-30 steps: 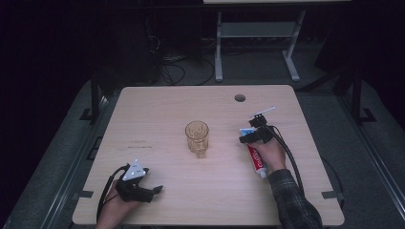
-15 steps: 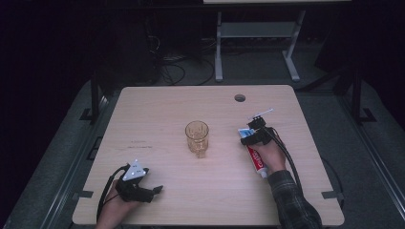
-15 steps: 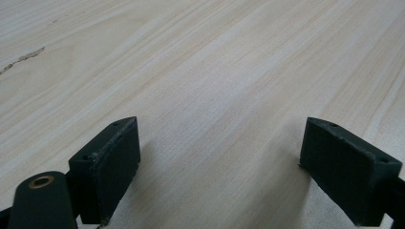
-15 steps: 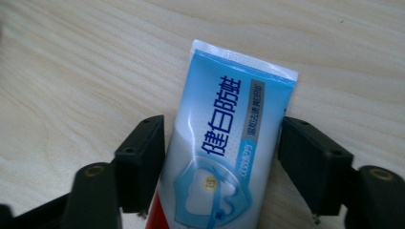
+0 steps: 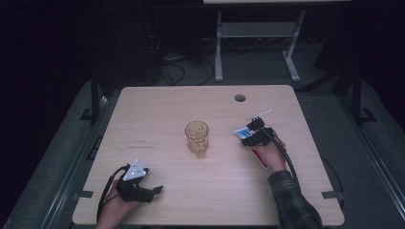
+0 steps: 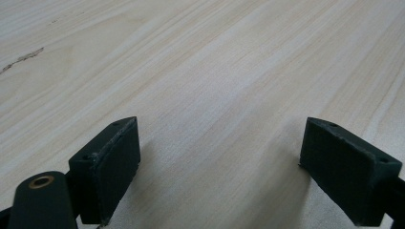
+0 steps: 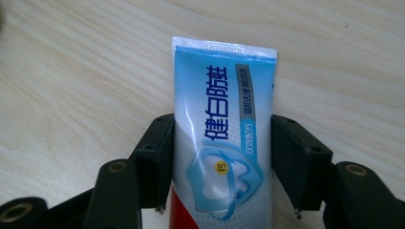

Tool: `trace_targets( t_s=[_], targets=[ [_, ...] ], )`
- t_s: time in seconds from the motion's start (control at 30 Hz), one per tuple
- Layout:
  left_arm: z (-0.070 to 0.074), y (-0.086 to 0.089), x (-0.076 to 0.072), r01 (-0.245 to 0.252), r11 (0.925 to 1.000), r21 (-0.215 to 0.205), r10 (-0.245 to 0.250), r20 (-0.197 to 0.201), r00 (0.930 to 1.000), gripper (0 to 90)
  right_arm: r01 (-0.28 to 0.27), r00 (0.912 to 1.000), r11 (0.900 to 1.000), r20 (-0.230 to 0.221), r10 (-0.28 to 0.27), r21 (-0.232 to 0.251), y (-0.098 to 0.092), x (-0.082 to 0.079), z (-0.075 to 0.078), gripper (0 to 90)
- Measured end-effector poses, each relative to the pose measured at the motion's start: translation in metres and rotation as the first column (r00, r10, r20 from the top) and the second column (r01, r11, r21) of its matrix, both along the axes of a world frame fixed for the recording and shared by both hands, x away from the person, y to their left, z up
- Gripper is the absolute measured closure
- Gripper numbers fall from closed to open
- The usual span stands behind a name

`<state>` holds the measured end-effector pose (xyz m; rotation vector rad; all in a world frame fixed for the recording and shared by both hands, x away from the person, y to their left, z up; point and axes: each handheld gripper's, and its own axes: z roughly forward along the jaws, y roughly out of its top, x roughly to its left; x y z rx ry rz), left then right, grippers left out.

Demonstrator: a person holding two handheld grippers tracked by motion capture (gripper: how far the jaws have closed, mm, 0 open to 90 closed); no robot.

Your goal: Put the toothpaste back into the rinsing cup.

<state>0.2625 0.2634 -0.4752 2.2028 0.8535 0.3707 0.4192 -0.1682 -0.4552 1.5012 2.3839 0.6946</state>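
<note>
A blue, white and red toothpaste tube (image 7: 220, 124) lies between the jaws of my right gripper (image 7: 219, 152), which press on both its sides just above the tabletop. In the high view the right gripper (image 5: 249, 136) sits right of centre with the tube (image 5: 258, 156) running back under the hand. An amber glass mug (image 5: 197, 137) stands upright at the table's middle, left of that gripper and apart from it. My left gripper (image 5: 155, 191) rests near the front left edge, jaws wide apart with bare wood between them (image 6: 219, 157).
The light wooden table (image 5: 157, 114) has a round cable hole (image 5: 239, 98) at its back right. A thin white stick-like item (image 5: 260, 114) lies just behind the right gripper. A metal stand (image 5: 258, 43) and cables sit on the dark floor beyond.
The right gripper with the tube has shifted slightly toward the mug. The left gripper has stayed put.
</note>
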Motion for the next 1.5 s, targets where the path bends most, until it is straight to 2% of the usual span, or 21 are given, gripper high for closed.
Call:
trace_targets(
  t_s=[0.47,0.67,0.93,1.1,1.5],
  targets=[
    [0.0,0.0,0.0,0.001,1.0,0.0,-0.001,0.0,1.0,12.9,-0.002,1.0,1.0,-0.003,0.002,0.002,-0.002,0.0,0.002,53.2],
    [0.0,0.0,0.0,0.001,1.0,0.0,-0.001,0.0,1.0,12.9,-0.005,1.0,1.0,0.004,0.005,0.013,-0.005,-0.001,0.004,61.2],
    [0.0,0.0,0.0,0.001,1.0,0.0,-0.001,0.0,1.0,12.8,-0.013,0.9999,0.997,-0.003,0.013,0.077,-0.012,-0.002,0.009,67.5],
    [0.0,0.0,0.0,0.001,1.0,0.0,-0.001,0.0,1.0,12.9,-0.025,0.9997,0.996,0.005,0.024,0.086,-0.013,-0.003,0.011,69.2],
    [0.0,0.0,0.0,0.0,1.0,-0.001,0.0,-0.001,1.0,12.9,-0.03,0.9977,0.988,0.064,0.021,0.151,-0.02,-0.01,0.029,71.3]
  ],
)
